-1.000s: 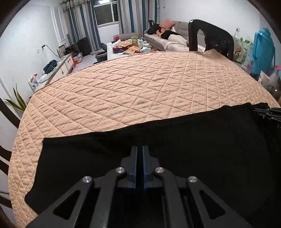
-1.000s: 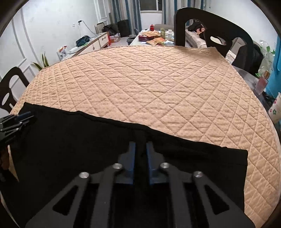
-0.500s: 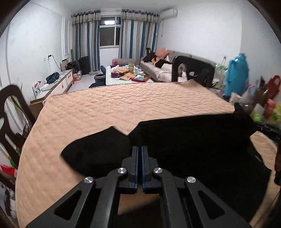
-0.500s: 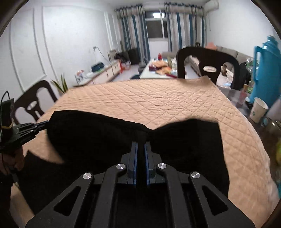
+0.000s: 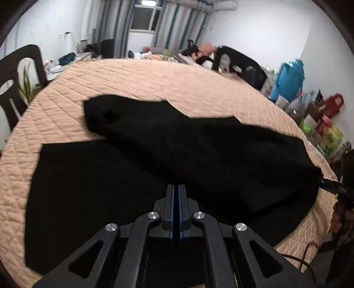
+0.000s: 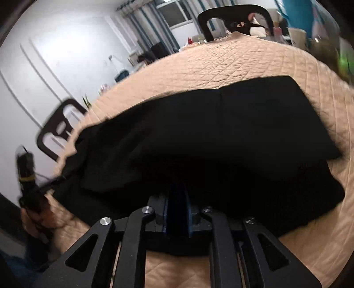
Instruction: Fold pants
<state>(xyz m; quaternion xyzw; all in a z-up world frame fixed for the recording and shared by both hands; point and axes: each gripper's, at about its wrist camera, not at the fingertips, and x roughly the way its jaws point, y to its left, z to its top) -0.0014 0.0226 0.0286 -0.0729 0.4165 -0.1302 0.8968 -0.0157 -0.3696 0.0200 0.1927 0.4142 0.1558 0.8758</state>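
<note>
Left wrist view: left gripper point(image 5: 176, 188) has its jaws pressed together, black fabric of the black pants point(image 5: 199, 155) pinched at the tips, low centre of frame. Pants lie folded over on the round table under a peach quilted cover point(image 5: 154, 82): upper layer runs from about 10 o'clock to 3 o'clock across the frame, a lower layer spreads out below it toward 8 o'clock. At 3 o'clock the right gripper point(image 5: 331, 189) pokes in from the edge, its tips at the far end of the upper layer, a hand point(image 5: 341, 217) below it. Dark chair point(image 5: 13, 73) at 9–10 o'clock, second dark chair point(image 5: 241, 66) at 1 o'clock, blue container point(image 5: 287, 82) at 2 o'clock beside the table. Right wrist view: right gripper point(image 6: 177, 195) shows a clear gap between its blue pads, jaws have just been opening; black cloth sits in and over the gap, but I cannot tell if the pads press on it. Pants point(image 6: 221, 133) fill mid-frame, folded layer on top with its edge running toward 3 o'clock. Left gripper point(image 6: 50, 183) at 9 o'clock, tips on the fold's corner, hand point(image 6: 37, 219) gripping its handle. Frame is motion-blurred. Dark chair point(image 6: 59, 130) at 9–10 o'clock, another chair point(image 6: 234, 20) at 12–1 o'clock behind the cover point(image 6: 243, 57).
</note>
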